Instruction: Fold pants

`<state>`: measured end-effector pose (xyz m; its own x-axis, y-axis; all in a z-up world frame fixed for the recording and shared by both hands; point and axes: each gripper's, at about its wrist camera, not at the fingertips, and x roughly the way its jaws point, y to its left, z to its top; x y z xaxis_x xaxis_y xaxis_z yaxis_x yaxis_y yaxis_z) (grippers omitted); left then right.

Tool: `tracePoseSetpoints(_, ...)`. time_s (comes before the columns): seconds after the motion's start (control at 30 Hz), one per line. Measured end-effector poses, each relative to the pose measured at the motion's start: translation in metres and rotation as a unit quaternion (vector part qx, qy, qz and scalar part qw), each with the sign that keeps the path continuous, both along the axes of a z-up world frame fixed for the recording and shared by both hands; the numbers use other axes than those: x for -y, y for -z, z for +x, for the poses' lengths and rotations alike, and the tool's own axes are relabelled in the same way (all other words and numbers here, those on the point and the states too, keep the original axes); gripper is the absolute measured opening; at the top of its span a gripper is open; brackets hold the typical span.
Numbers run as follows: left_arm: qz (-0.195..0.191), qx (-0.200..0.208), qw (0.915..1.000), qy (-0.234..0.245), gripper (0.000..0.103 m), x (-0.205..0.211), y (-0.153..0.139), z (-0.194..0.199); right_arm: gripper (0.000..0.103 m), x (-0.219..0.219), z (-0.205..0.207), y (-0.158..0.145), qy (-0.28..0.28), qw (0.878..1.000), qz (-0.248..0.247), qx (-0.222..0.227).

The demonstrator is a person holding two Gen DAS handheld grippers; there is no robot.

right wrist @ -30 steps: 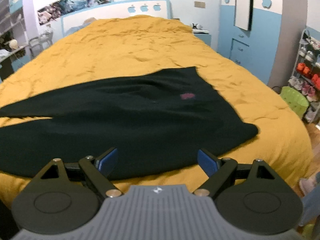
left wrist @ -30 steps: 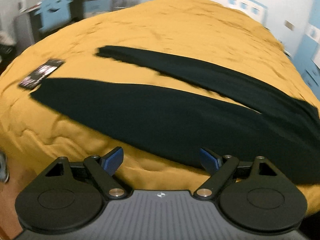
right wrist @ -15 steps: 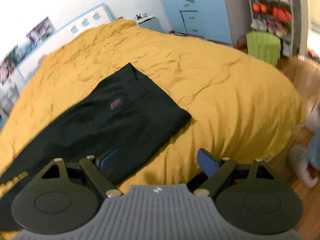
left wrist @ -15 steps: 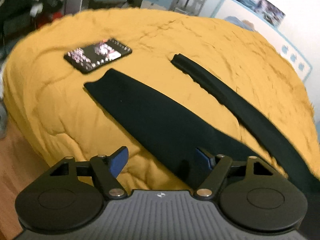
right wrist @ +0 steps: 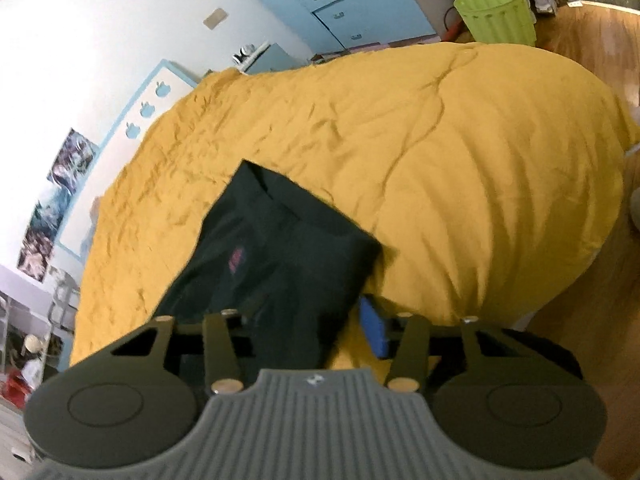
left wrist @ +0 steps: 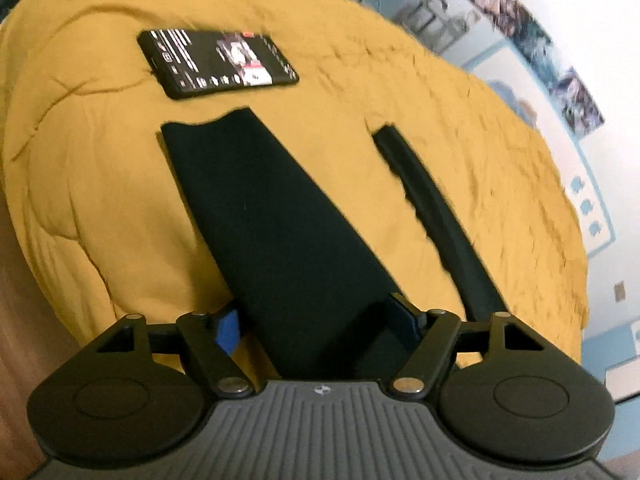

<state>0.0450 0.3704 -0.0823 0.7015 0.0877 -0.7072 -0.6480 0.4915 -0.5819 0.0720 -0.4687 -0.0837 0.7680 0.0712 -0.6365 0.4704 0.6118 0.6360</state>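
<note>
Black pants (left wrist: 276, 216) with a small pink mark (right wrist: 237, 259) lie on a mustard-yellow bedspread (right wrist: 460, 168); lime-green bin (right wrist: 496, 12) far right.

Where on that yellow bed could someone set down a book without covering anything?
Bare yellow quilt spreads beyond the black pants' waistband, toward the green bin. A narrower wedge lies between the two pant legs. It is crowded near the black phone, just past the wide leg's hem.

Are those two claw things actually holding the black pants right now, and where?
Nothing is held. The left gripper is open astride one leg of the pants; the right gripper is open near the waist end.
</note>
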Motion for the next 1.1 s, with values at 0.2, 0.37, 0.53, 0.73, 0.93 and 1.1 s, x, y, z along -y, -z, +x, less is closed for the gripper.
tracePoseSetpoints(0.2, -0.021, 0.017, 0.9987, -0.042, 0.064, -0.003, 0.004, -0.010, 0.013, 0.011, 0.005, 0.014, 0.024, 0.999, 0.041, -0.007)
tracePoseSetpoints(0.37, -0.014, 0.008, 0.9989, -0.043, 0.063, -0.002, -0.003, -0.006, 0.014, 0.012, 0.006, 0.017, 0.015, 0.999, 0.047, 0.001)
tracePoseSetpoints(0.53, -0.010, 0.001, 0.9992, -0.038, 0.063, -0.004, -0.003, -0.001, 0.014, 0.012, 0.001, 0.019, 0.016, 0.999, 0.049, 0.004)
tracePoseSetpoints(0.73, -0.013, 0.048, 0.9975, -0.050, 0.062, 0.001, -0.002, -0.017, 0.014, 0.011, 0.000, 0.018, 0.012, 0.999, 0.046, 0.006)
tracePoseSetpoints(0.93, -0.013, 0.077, 0.9954, -0.056, 0.002, -0.007, -0.004, -0.022, 0.003, 0.012, -0.001, 0.019, 0.014, 0.998, 0.055, 0.010)
tracePoseSetpoints(1.1, 0.000, 0.071, 0.9963, -0.050, 0.002, -0.008, -0.016, -0.013, 0.001, 0.015, -0.004, 0.008, 0.011, 0.997, 0.066, 0.033)
